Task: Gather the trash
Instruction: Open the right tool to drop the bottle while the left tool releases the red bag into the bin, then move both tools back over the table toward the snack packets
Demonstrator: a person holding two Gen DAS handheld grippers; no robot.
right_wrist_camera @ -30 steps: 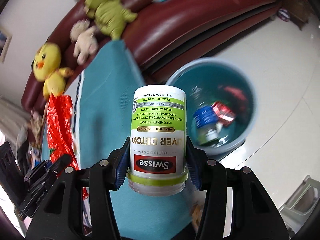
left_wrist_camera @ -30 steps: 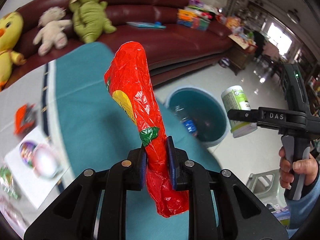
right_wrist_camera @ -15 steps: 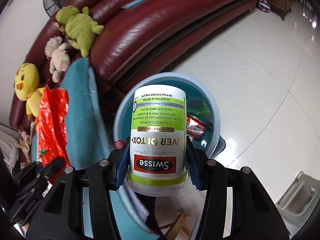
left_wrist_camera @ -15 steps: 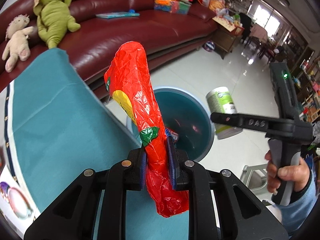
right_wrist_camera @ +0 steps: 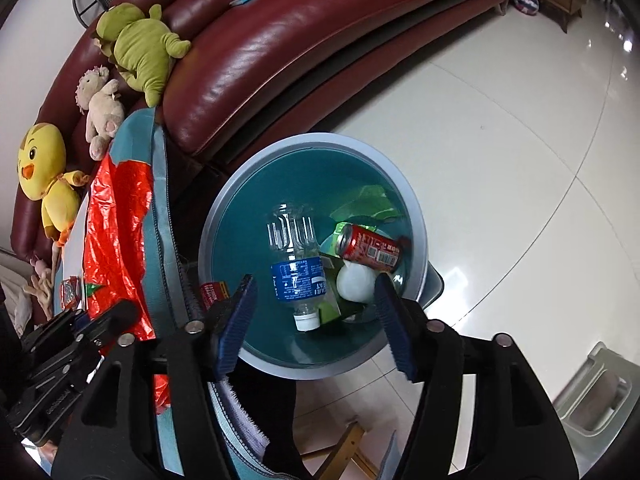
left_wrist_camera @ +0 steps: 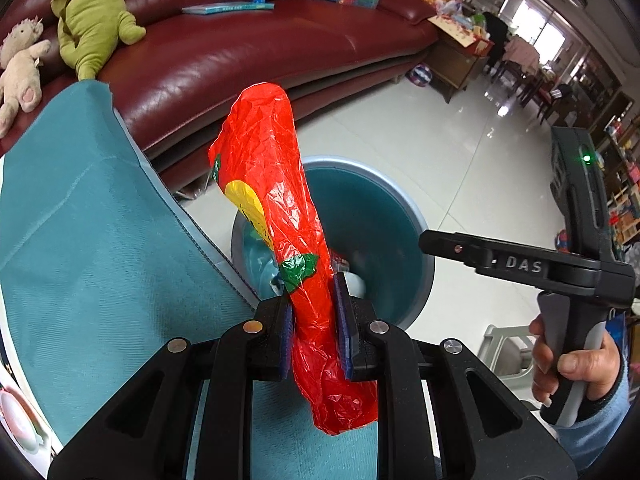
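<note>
Red crinkled plastic, a snack bag [left_wrist_camera: 280, 216], stood pinched tight between the fingers of the left gripper [left_wrist_camera: 313, 330] above the teal-covered desk's [left_wrist_camera: 100, 240] edge. Just beyond, the right gripper [right_wrist_camera: 316, 320] hung over the bin [right_wrist_camera: 416, 216] on the floor, its fingers spreading with nothing between them. The supplement jar it had clamped a moment before was gone from its grasp; a white rounded shape [right_wrist_camera: 356, 282] now lay in the bin among a clear water bottle [right_wrist_camera: 298, 264] and a red can [right_wrist_camera: 370, 248], most likely that jar. That piece looked delivered; I judged the bag would go next. Farther off stretched the maroon sofa [left_wrist_camera: 240, 52].
</note>
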